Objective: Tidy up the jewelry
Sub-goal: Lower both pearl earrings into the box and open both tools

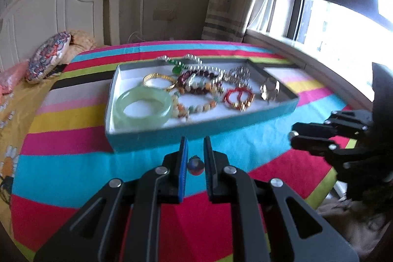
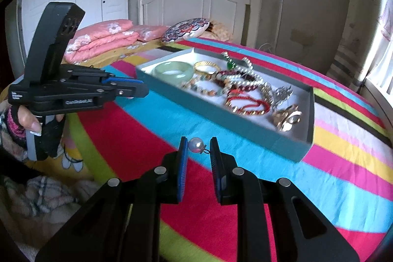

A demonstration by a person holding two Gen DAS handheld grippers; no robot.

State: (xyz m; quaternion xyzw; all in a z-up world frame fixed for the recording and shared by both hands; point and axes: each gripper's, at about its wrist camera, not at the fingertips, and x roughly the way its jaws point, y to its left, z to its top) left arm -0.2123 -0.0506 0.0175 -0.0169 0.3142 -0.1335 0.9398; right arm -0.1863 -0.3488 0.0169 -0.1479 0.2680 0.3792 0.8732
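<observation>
A teal box lid (image 1: 196, 131) (image 2: 221, 122) on the striped bedspread holds several pieces: a pale green jade bangle (image 1: 142, 108) (image 2: 174, 70), a gold bangle (image 1: 158, 80), bead bracelets (image 1: 196, 95), a red bracelet (image 1: 239, 96) (image 2: 248, 103), pearls (image 2: 248, 76) and a gold watch (image 2: 287, 118). My left gripper (image 1: 195, 158) is shut on a small red-blue bead earring (image 1: 195, 166), just before the lid's near wall. My right gripper (image 2: 198, 154) is shut on a pearl earring (image 2: 196, 144), also short of the lid. Each gripper shows in the other's view: the right (image 1: 293, 136), the left (image 2: 145, 90).
The striped bedspread (image 2: 137, 134) covers the bed. Pink folded quilts (image 2: 103, 38) and a patterned cushion (image 2: 186, 30) lie by the white headboard. A window and curtain stand to the right in the left wrist view (image 1: 343, 16).
</observation>
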